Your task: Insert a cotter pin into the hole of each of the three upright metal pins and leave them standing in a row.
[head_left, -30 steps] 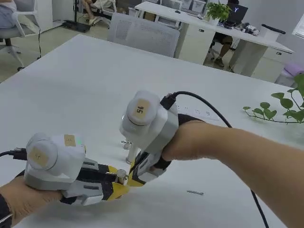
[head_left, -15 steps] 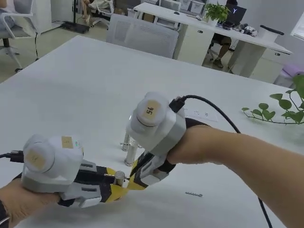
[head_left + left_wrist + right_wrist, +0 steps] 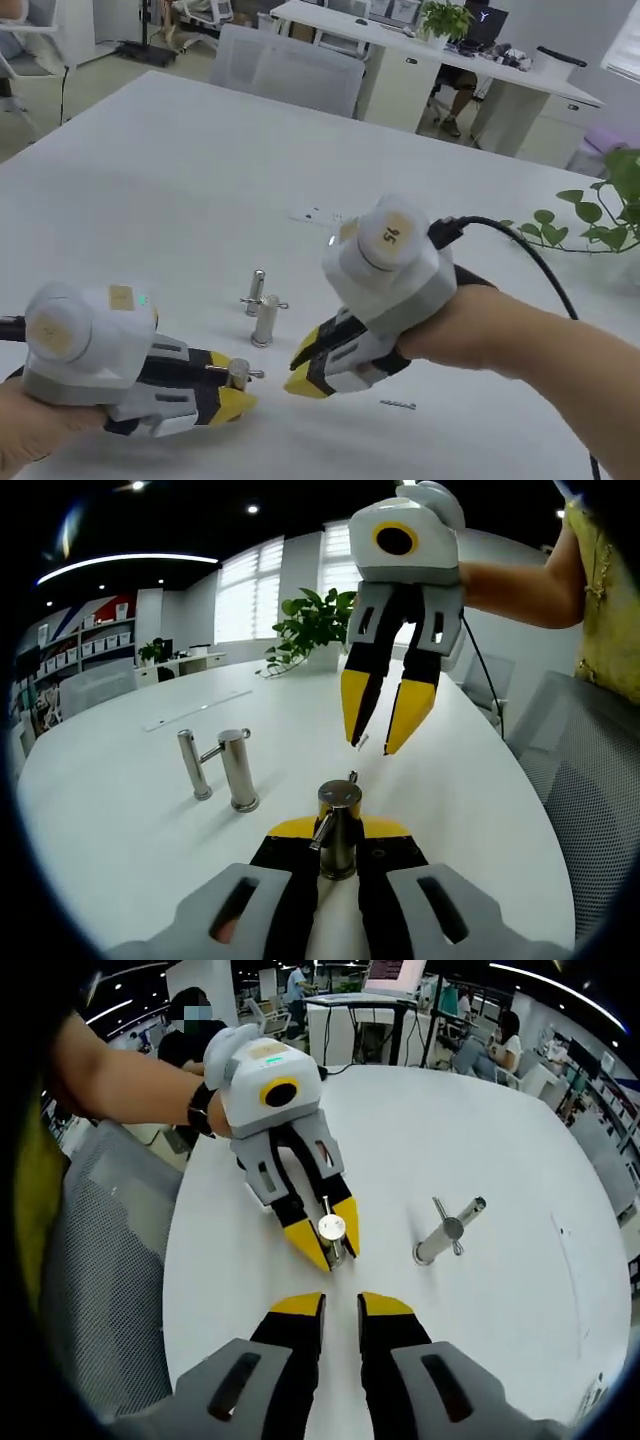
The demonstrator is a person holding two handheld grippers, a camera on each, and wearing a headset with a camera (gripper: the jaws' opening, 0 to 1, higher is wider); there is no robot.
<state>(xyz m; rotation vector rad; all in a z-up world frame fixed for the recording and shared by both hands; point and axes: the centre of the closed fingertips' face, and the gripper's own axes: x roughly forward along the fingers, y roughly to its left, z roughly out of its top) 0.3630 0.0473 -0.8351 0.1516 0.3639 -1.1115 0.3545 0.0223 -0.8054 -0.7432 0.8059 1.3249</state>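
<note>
My left gripper (image 3: 234, 382) is clamped on a metal pin (image 3: 338, 810) held upright just over the surface (image 3: 180, 180), with a cotter pin (image 3: 318, 835) crosswise through it. My right gripper (image 3: 342, 1305) faces it close by, jaws narrowly apart and empty. Two more metal pins (image 3: 265, 320) stand close together beyond. A loose cotter pin (image 3: 398, 404) lies near my right gripper.
</note>
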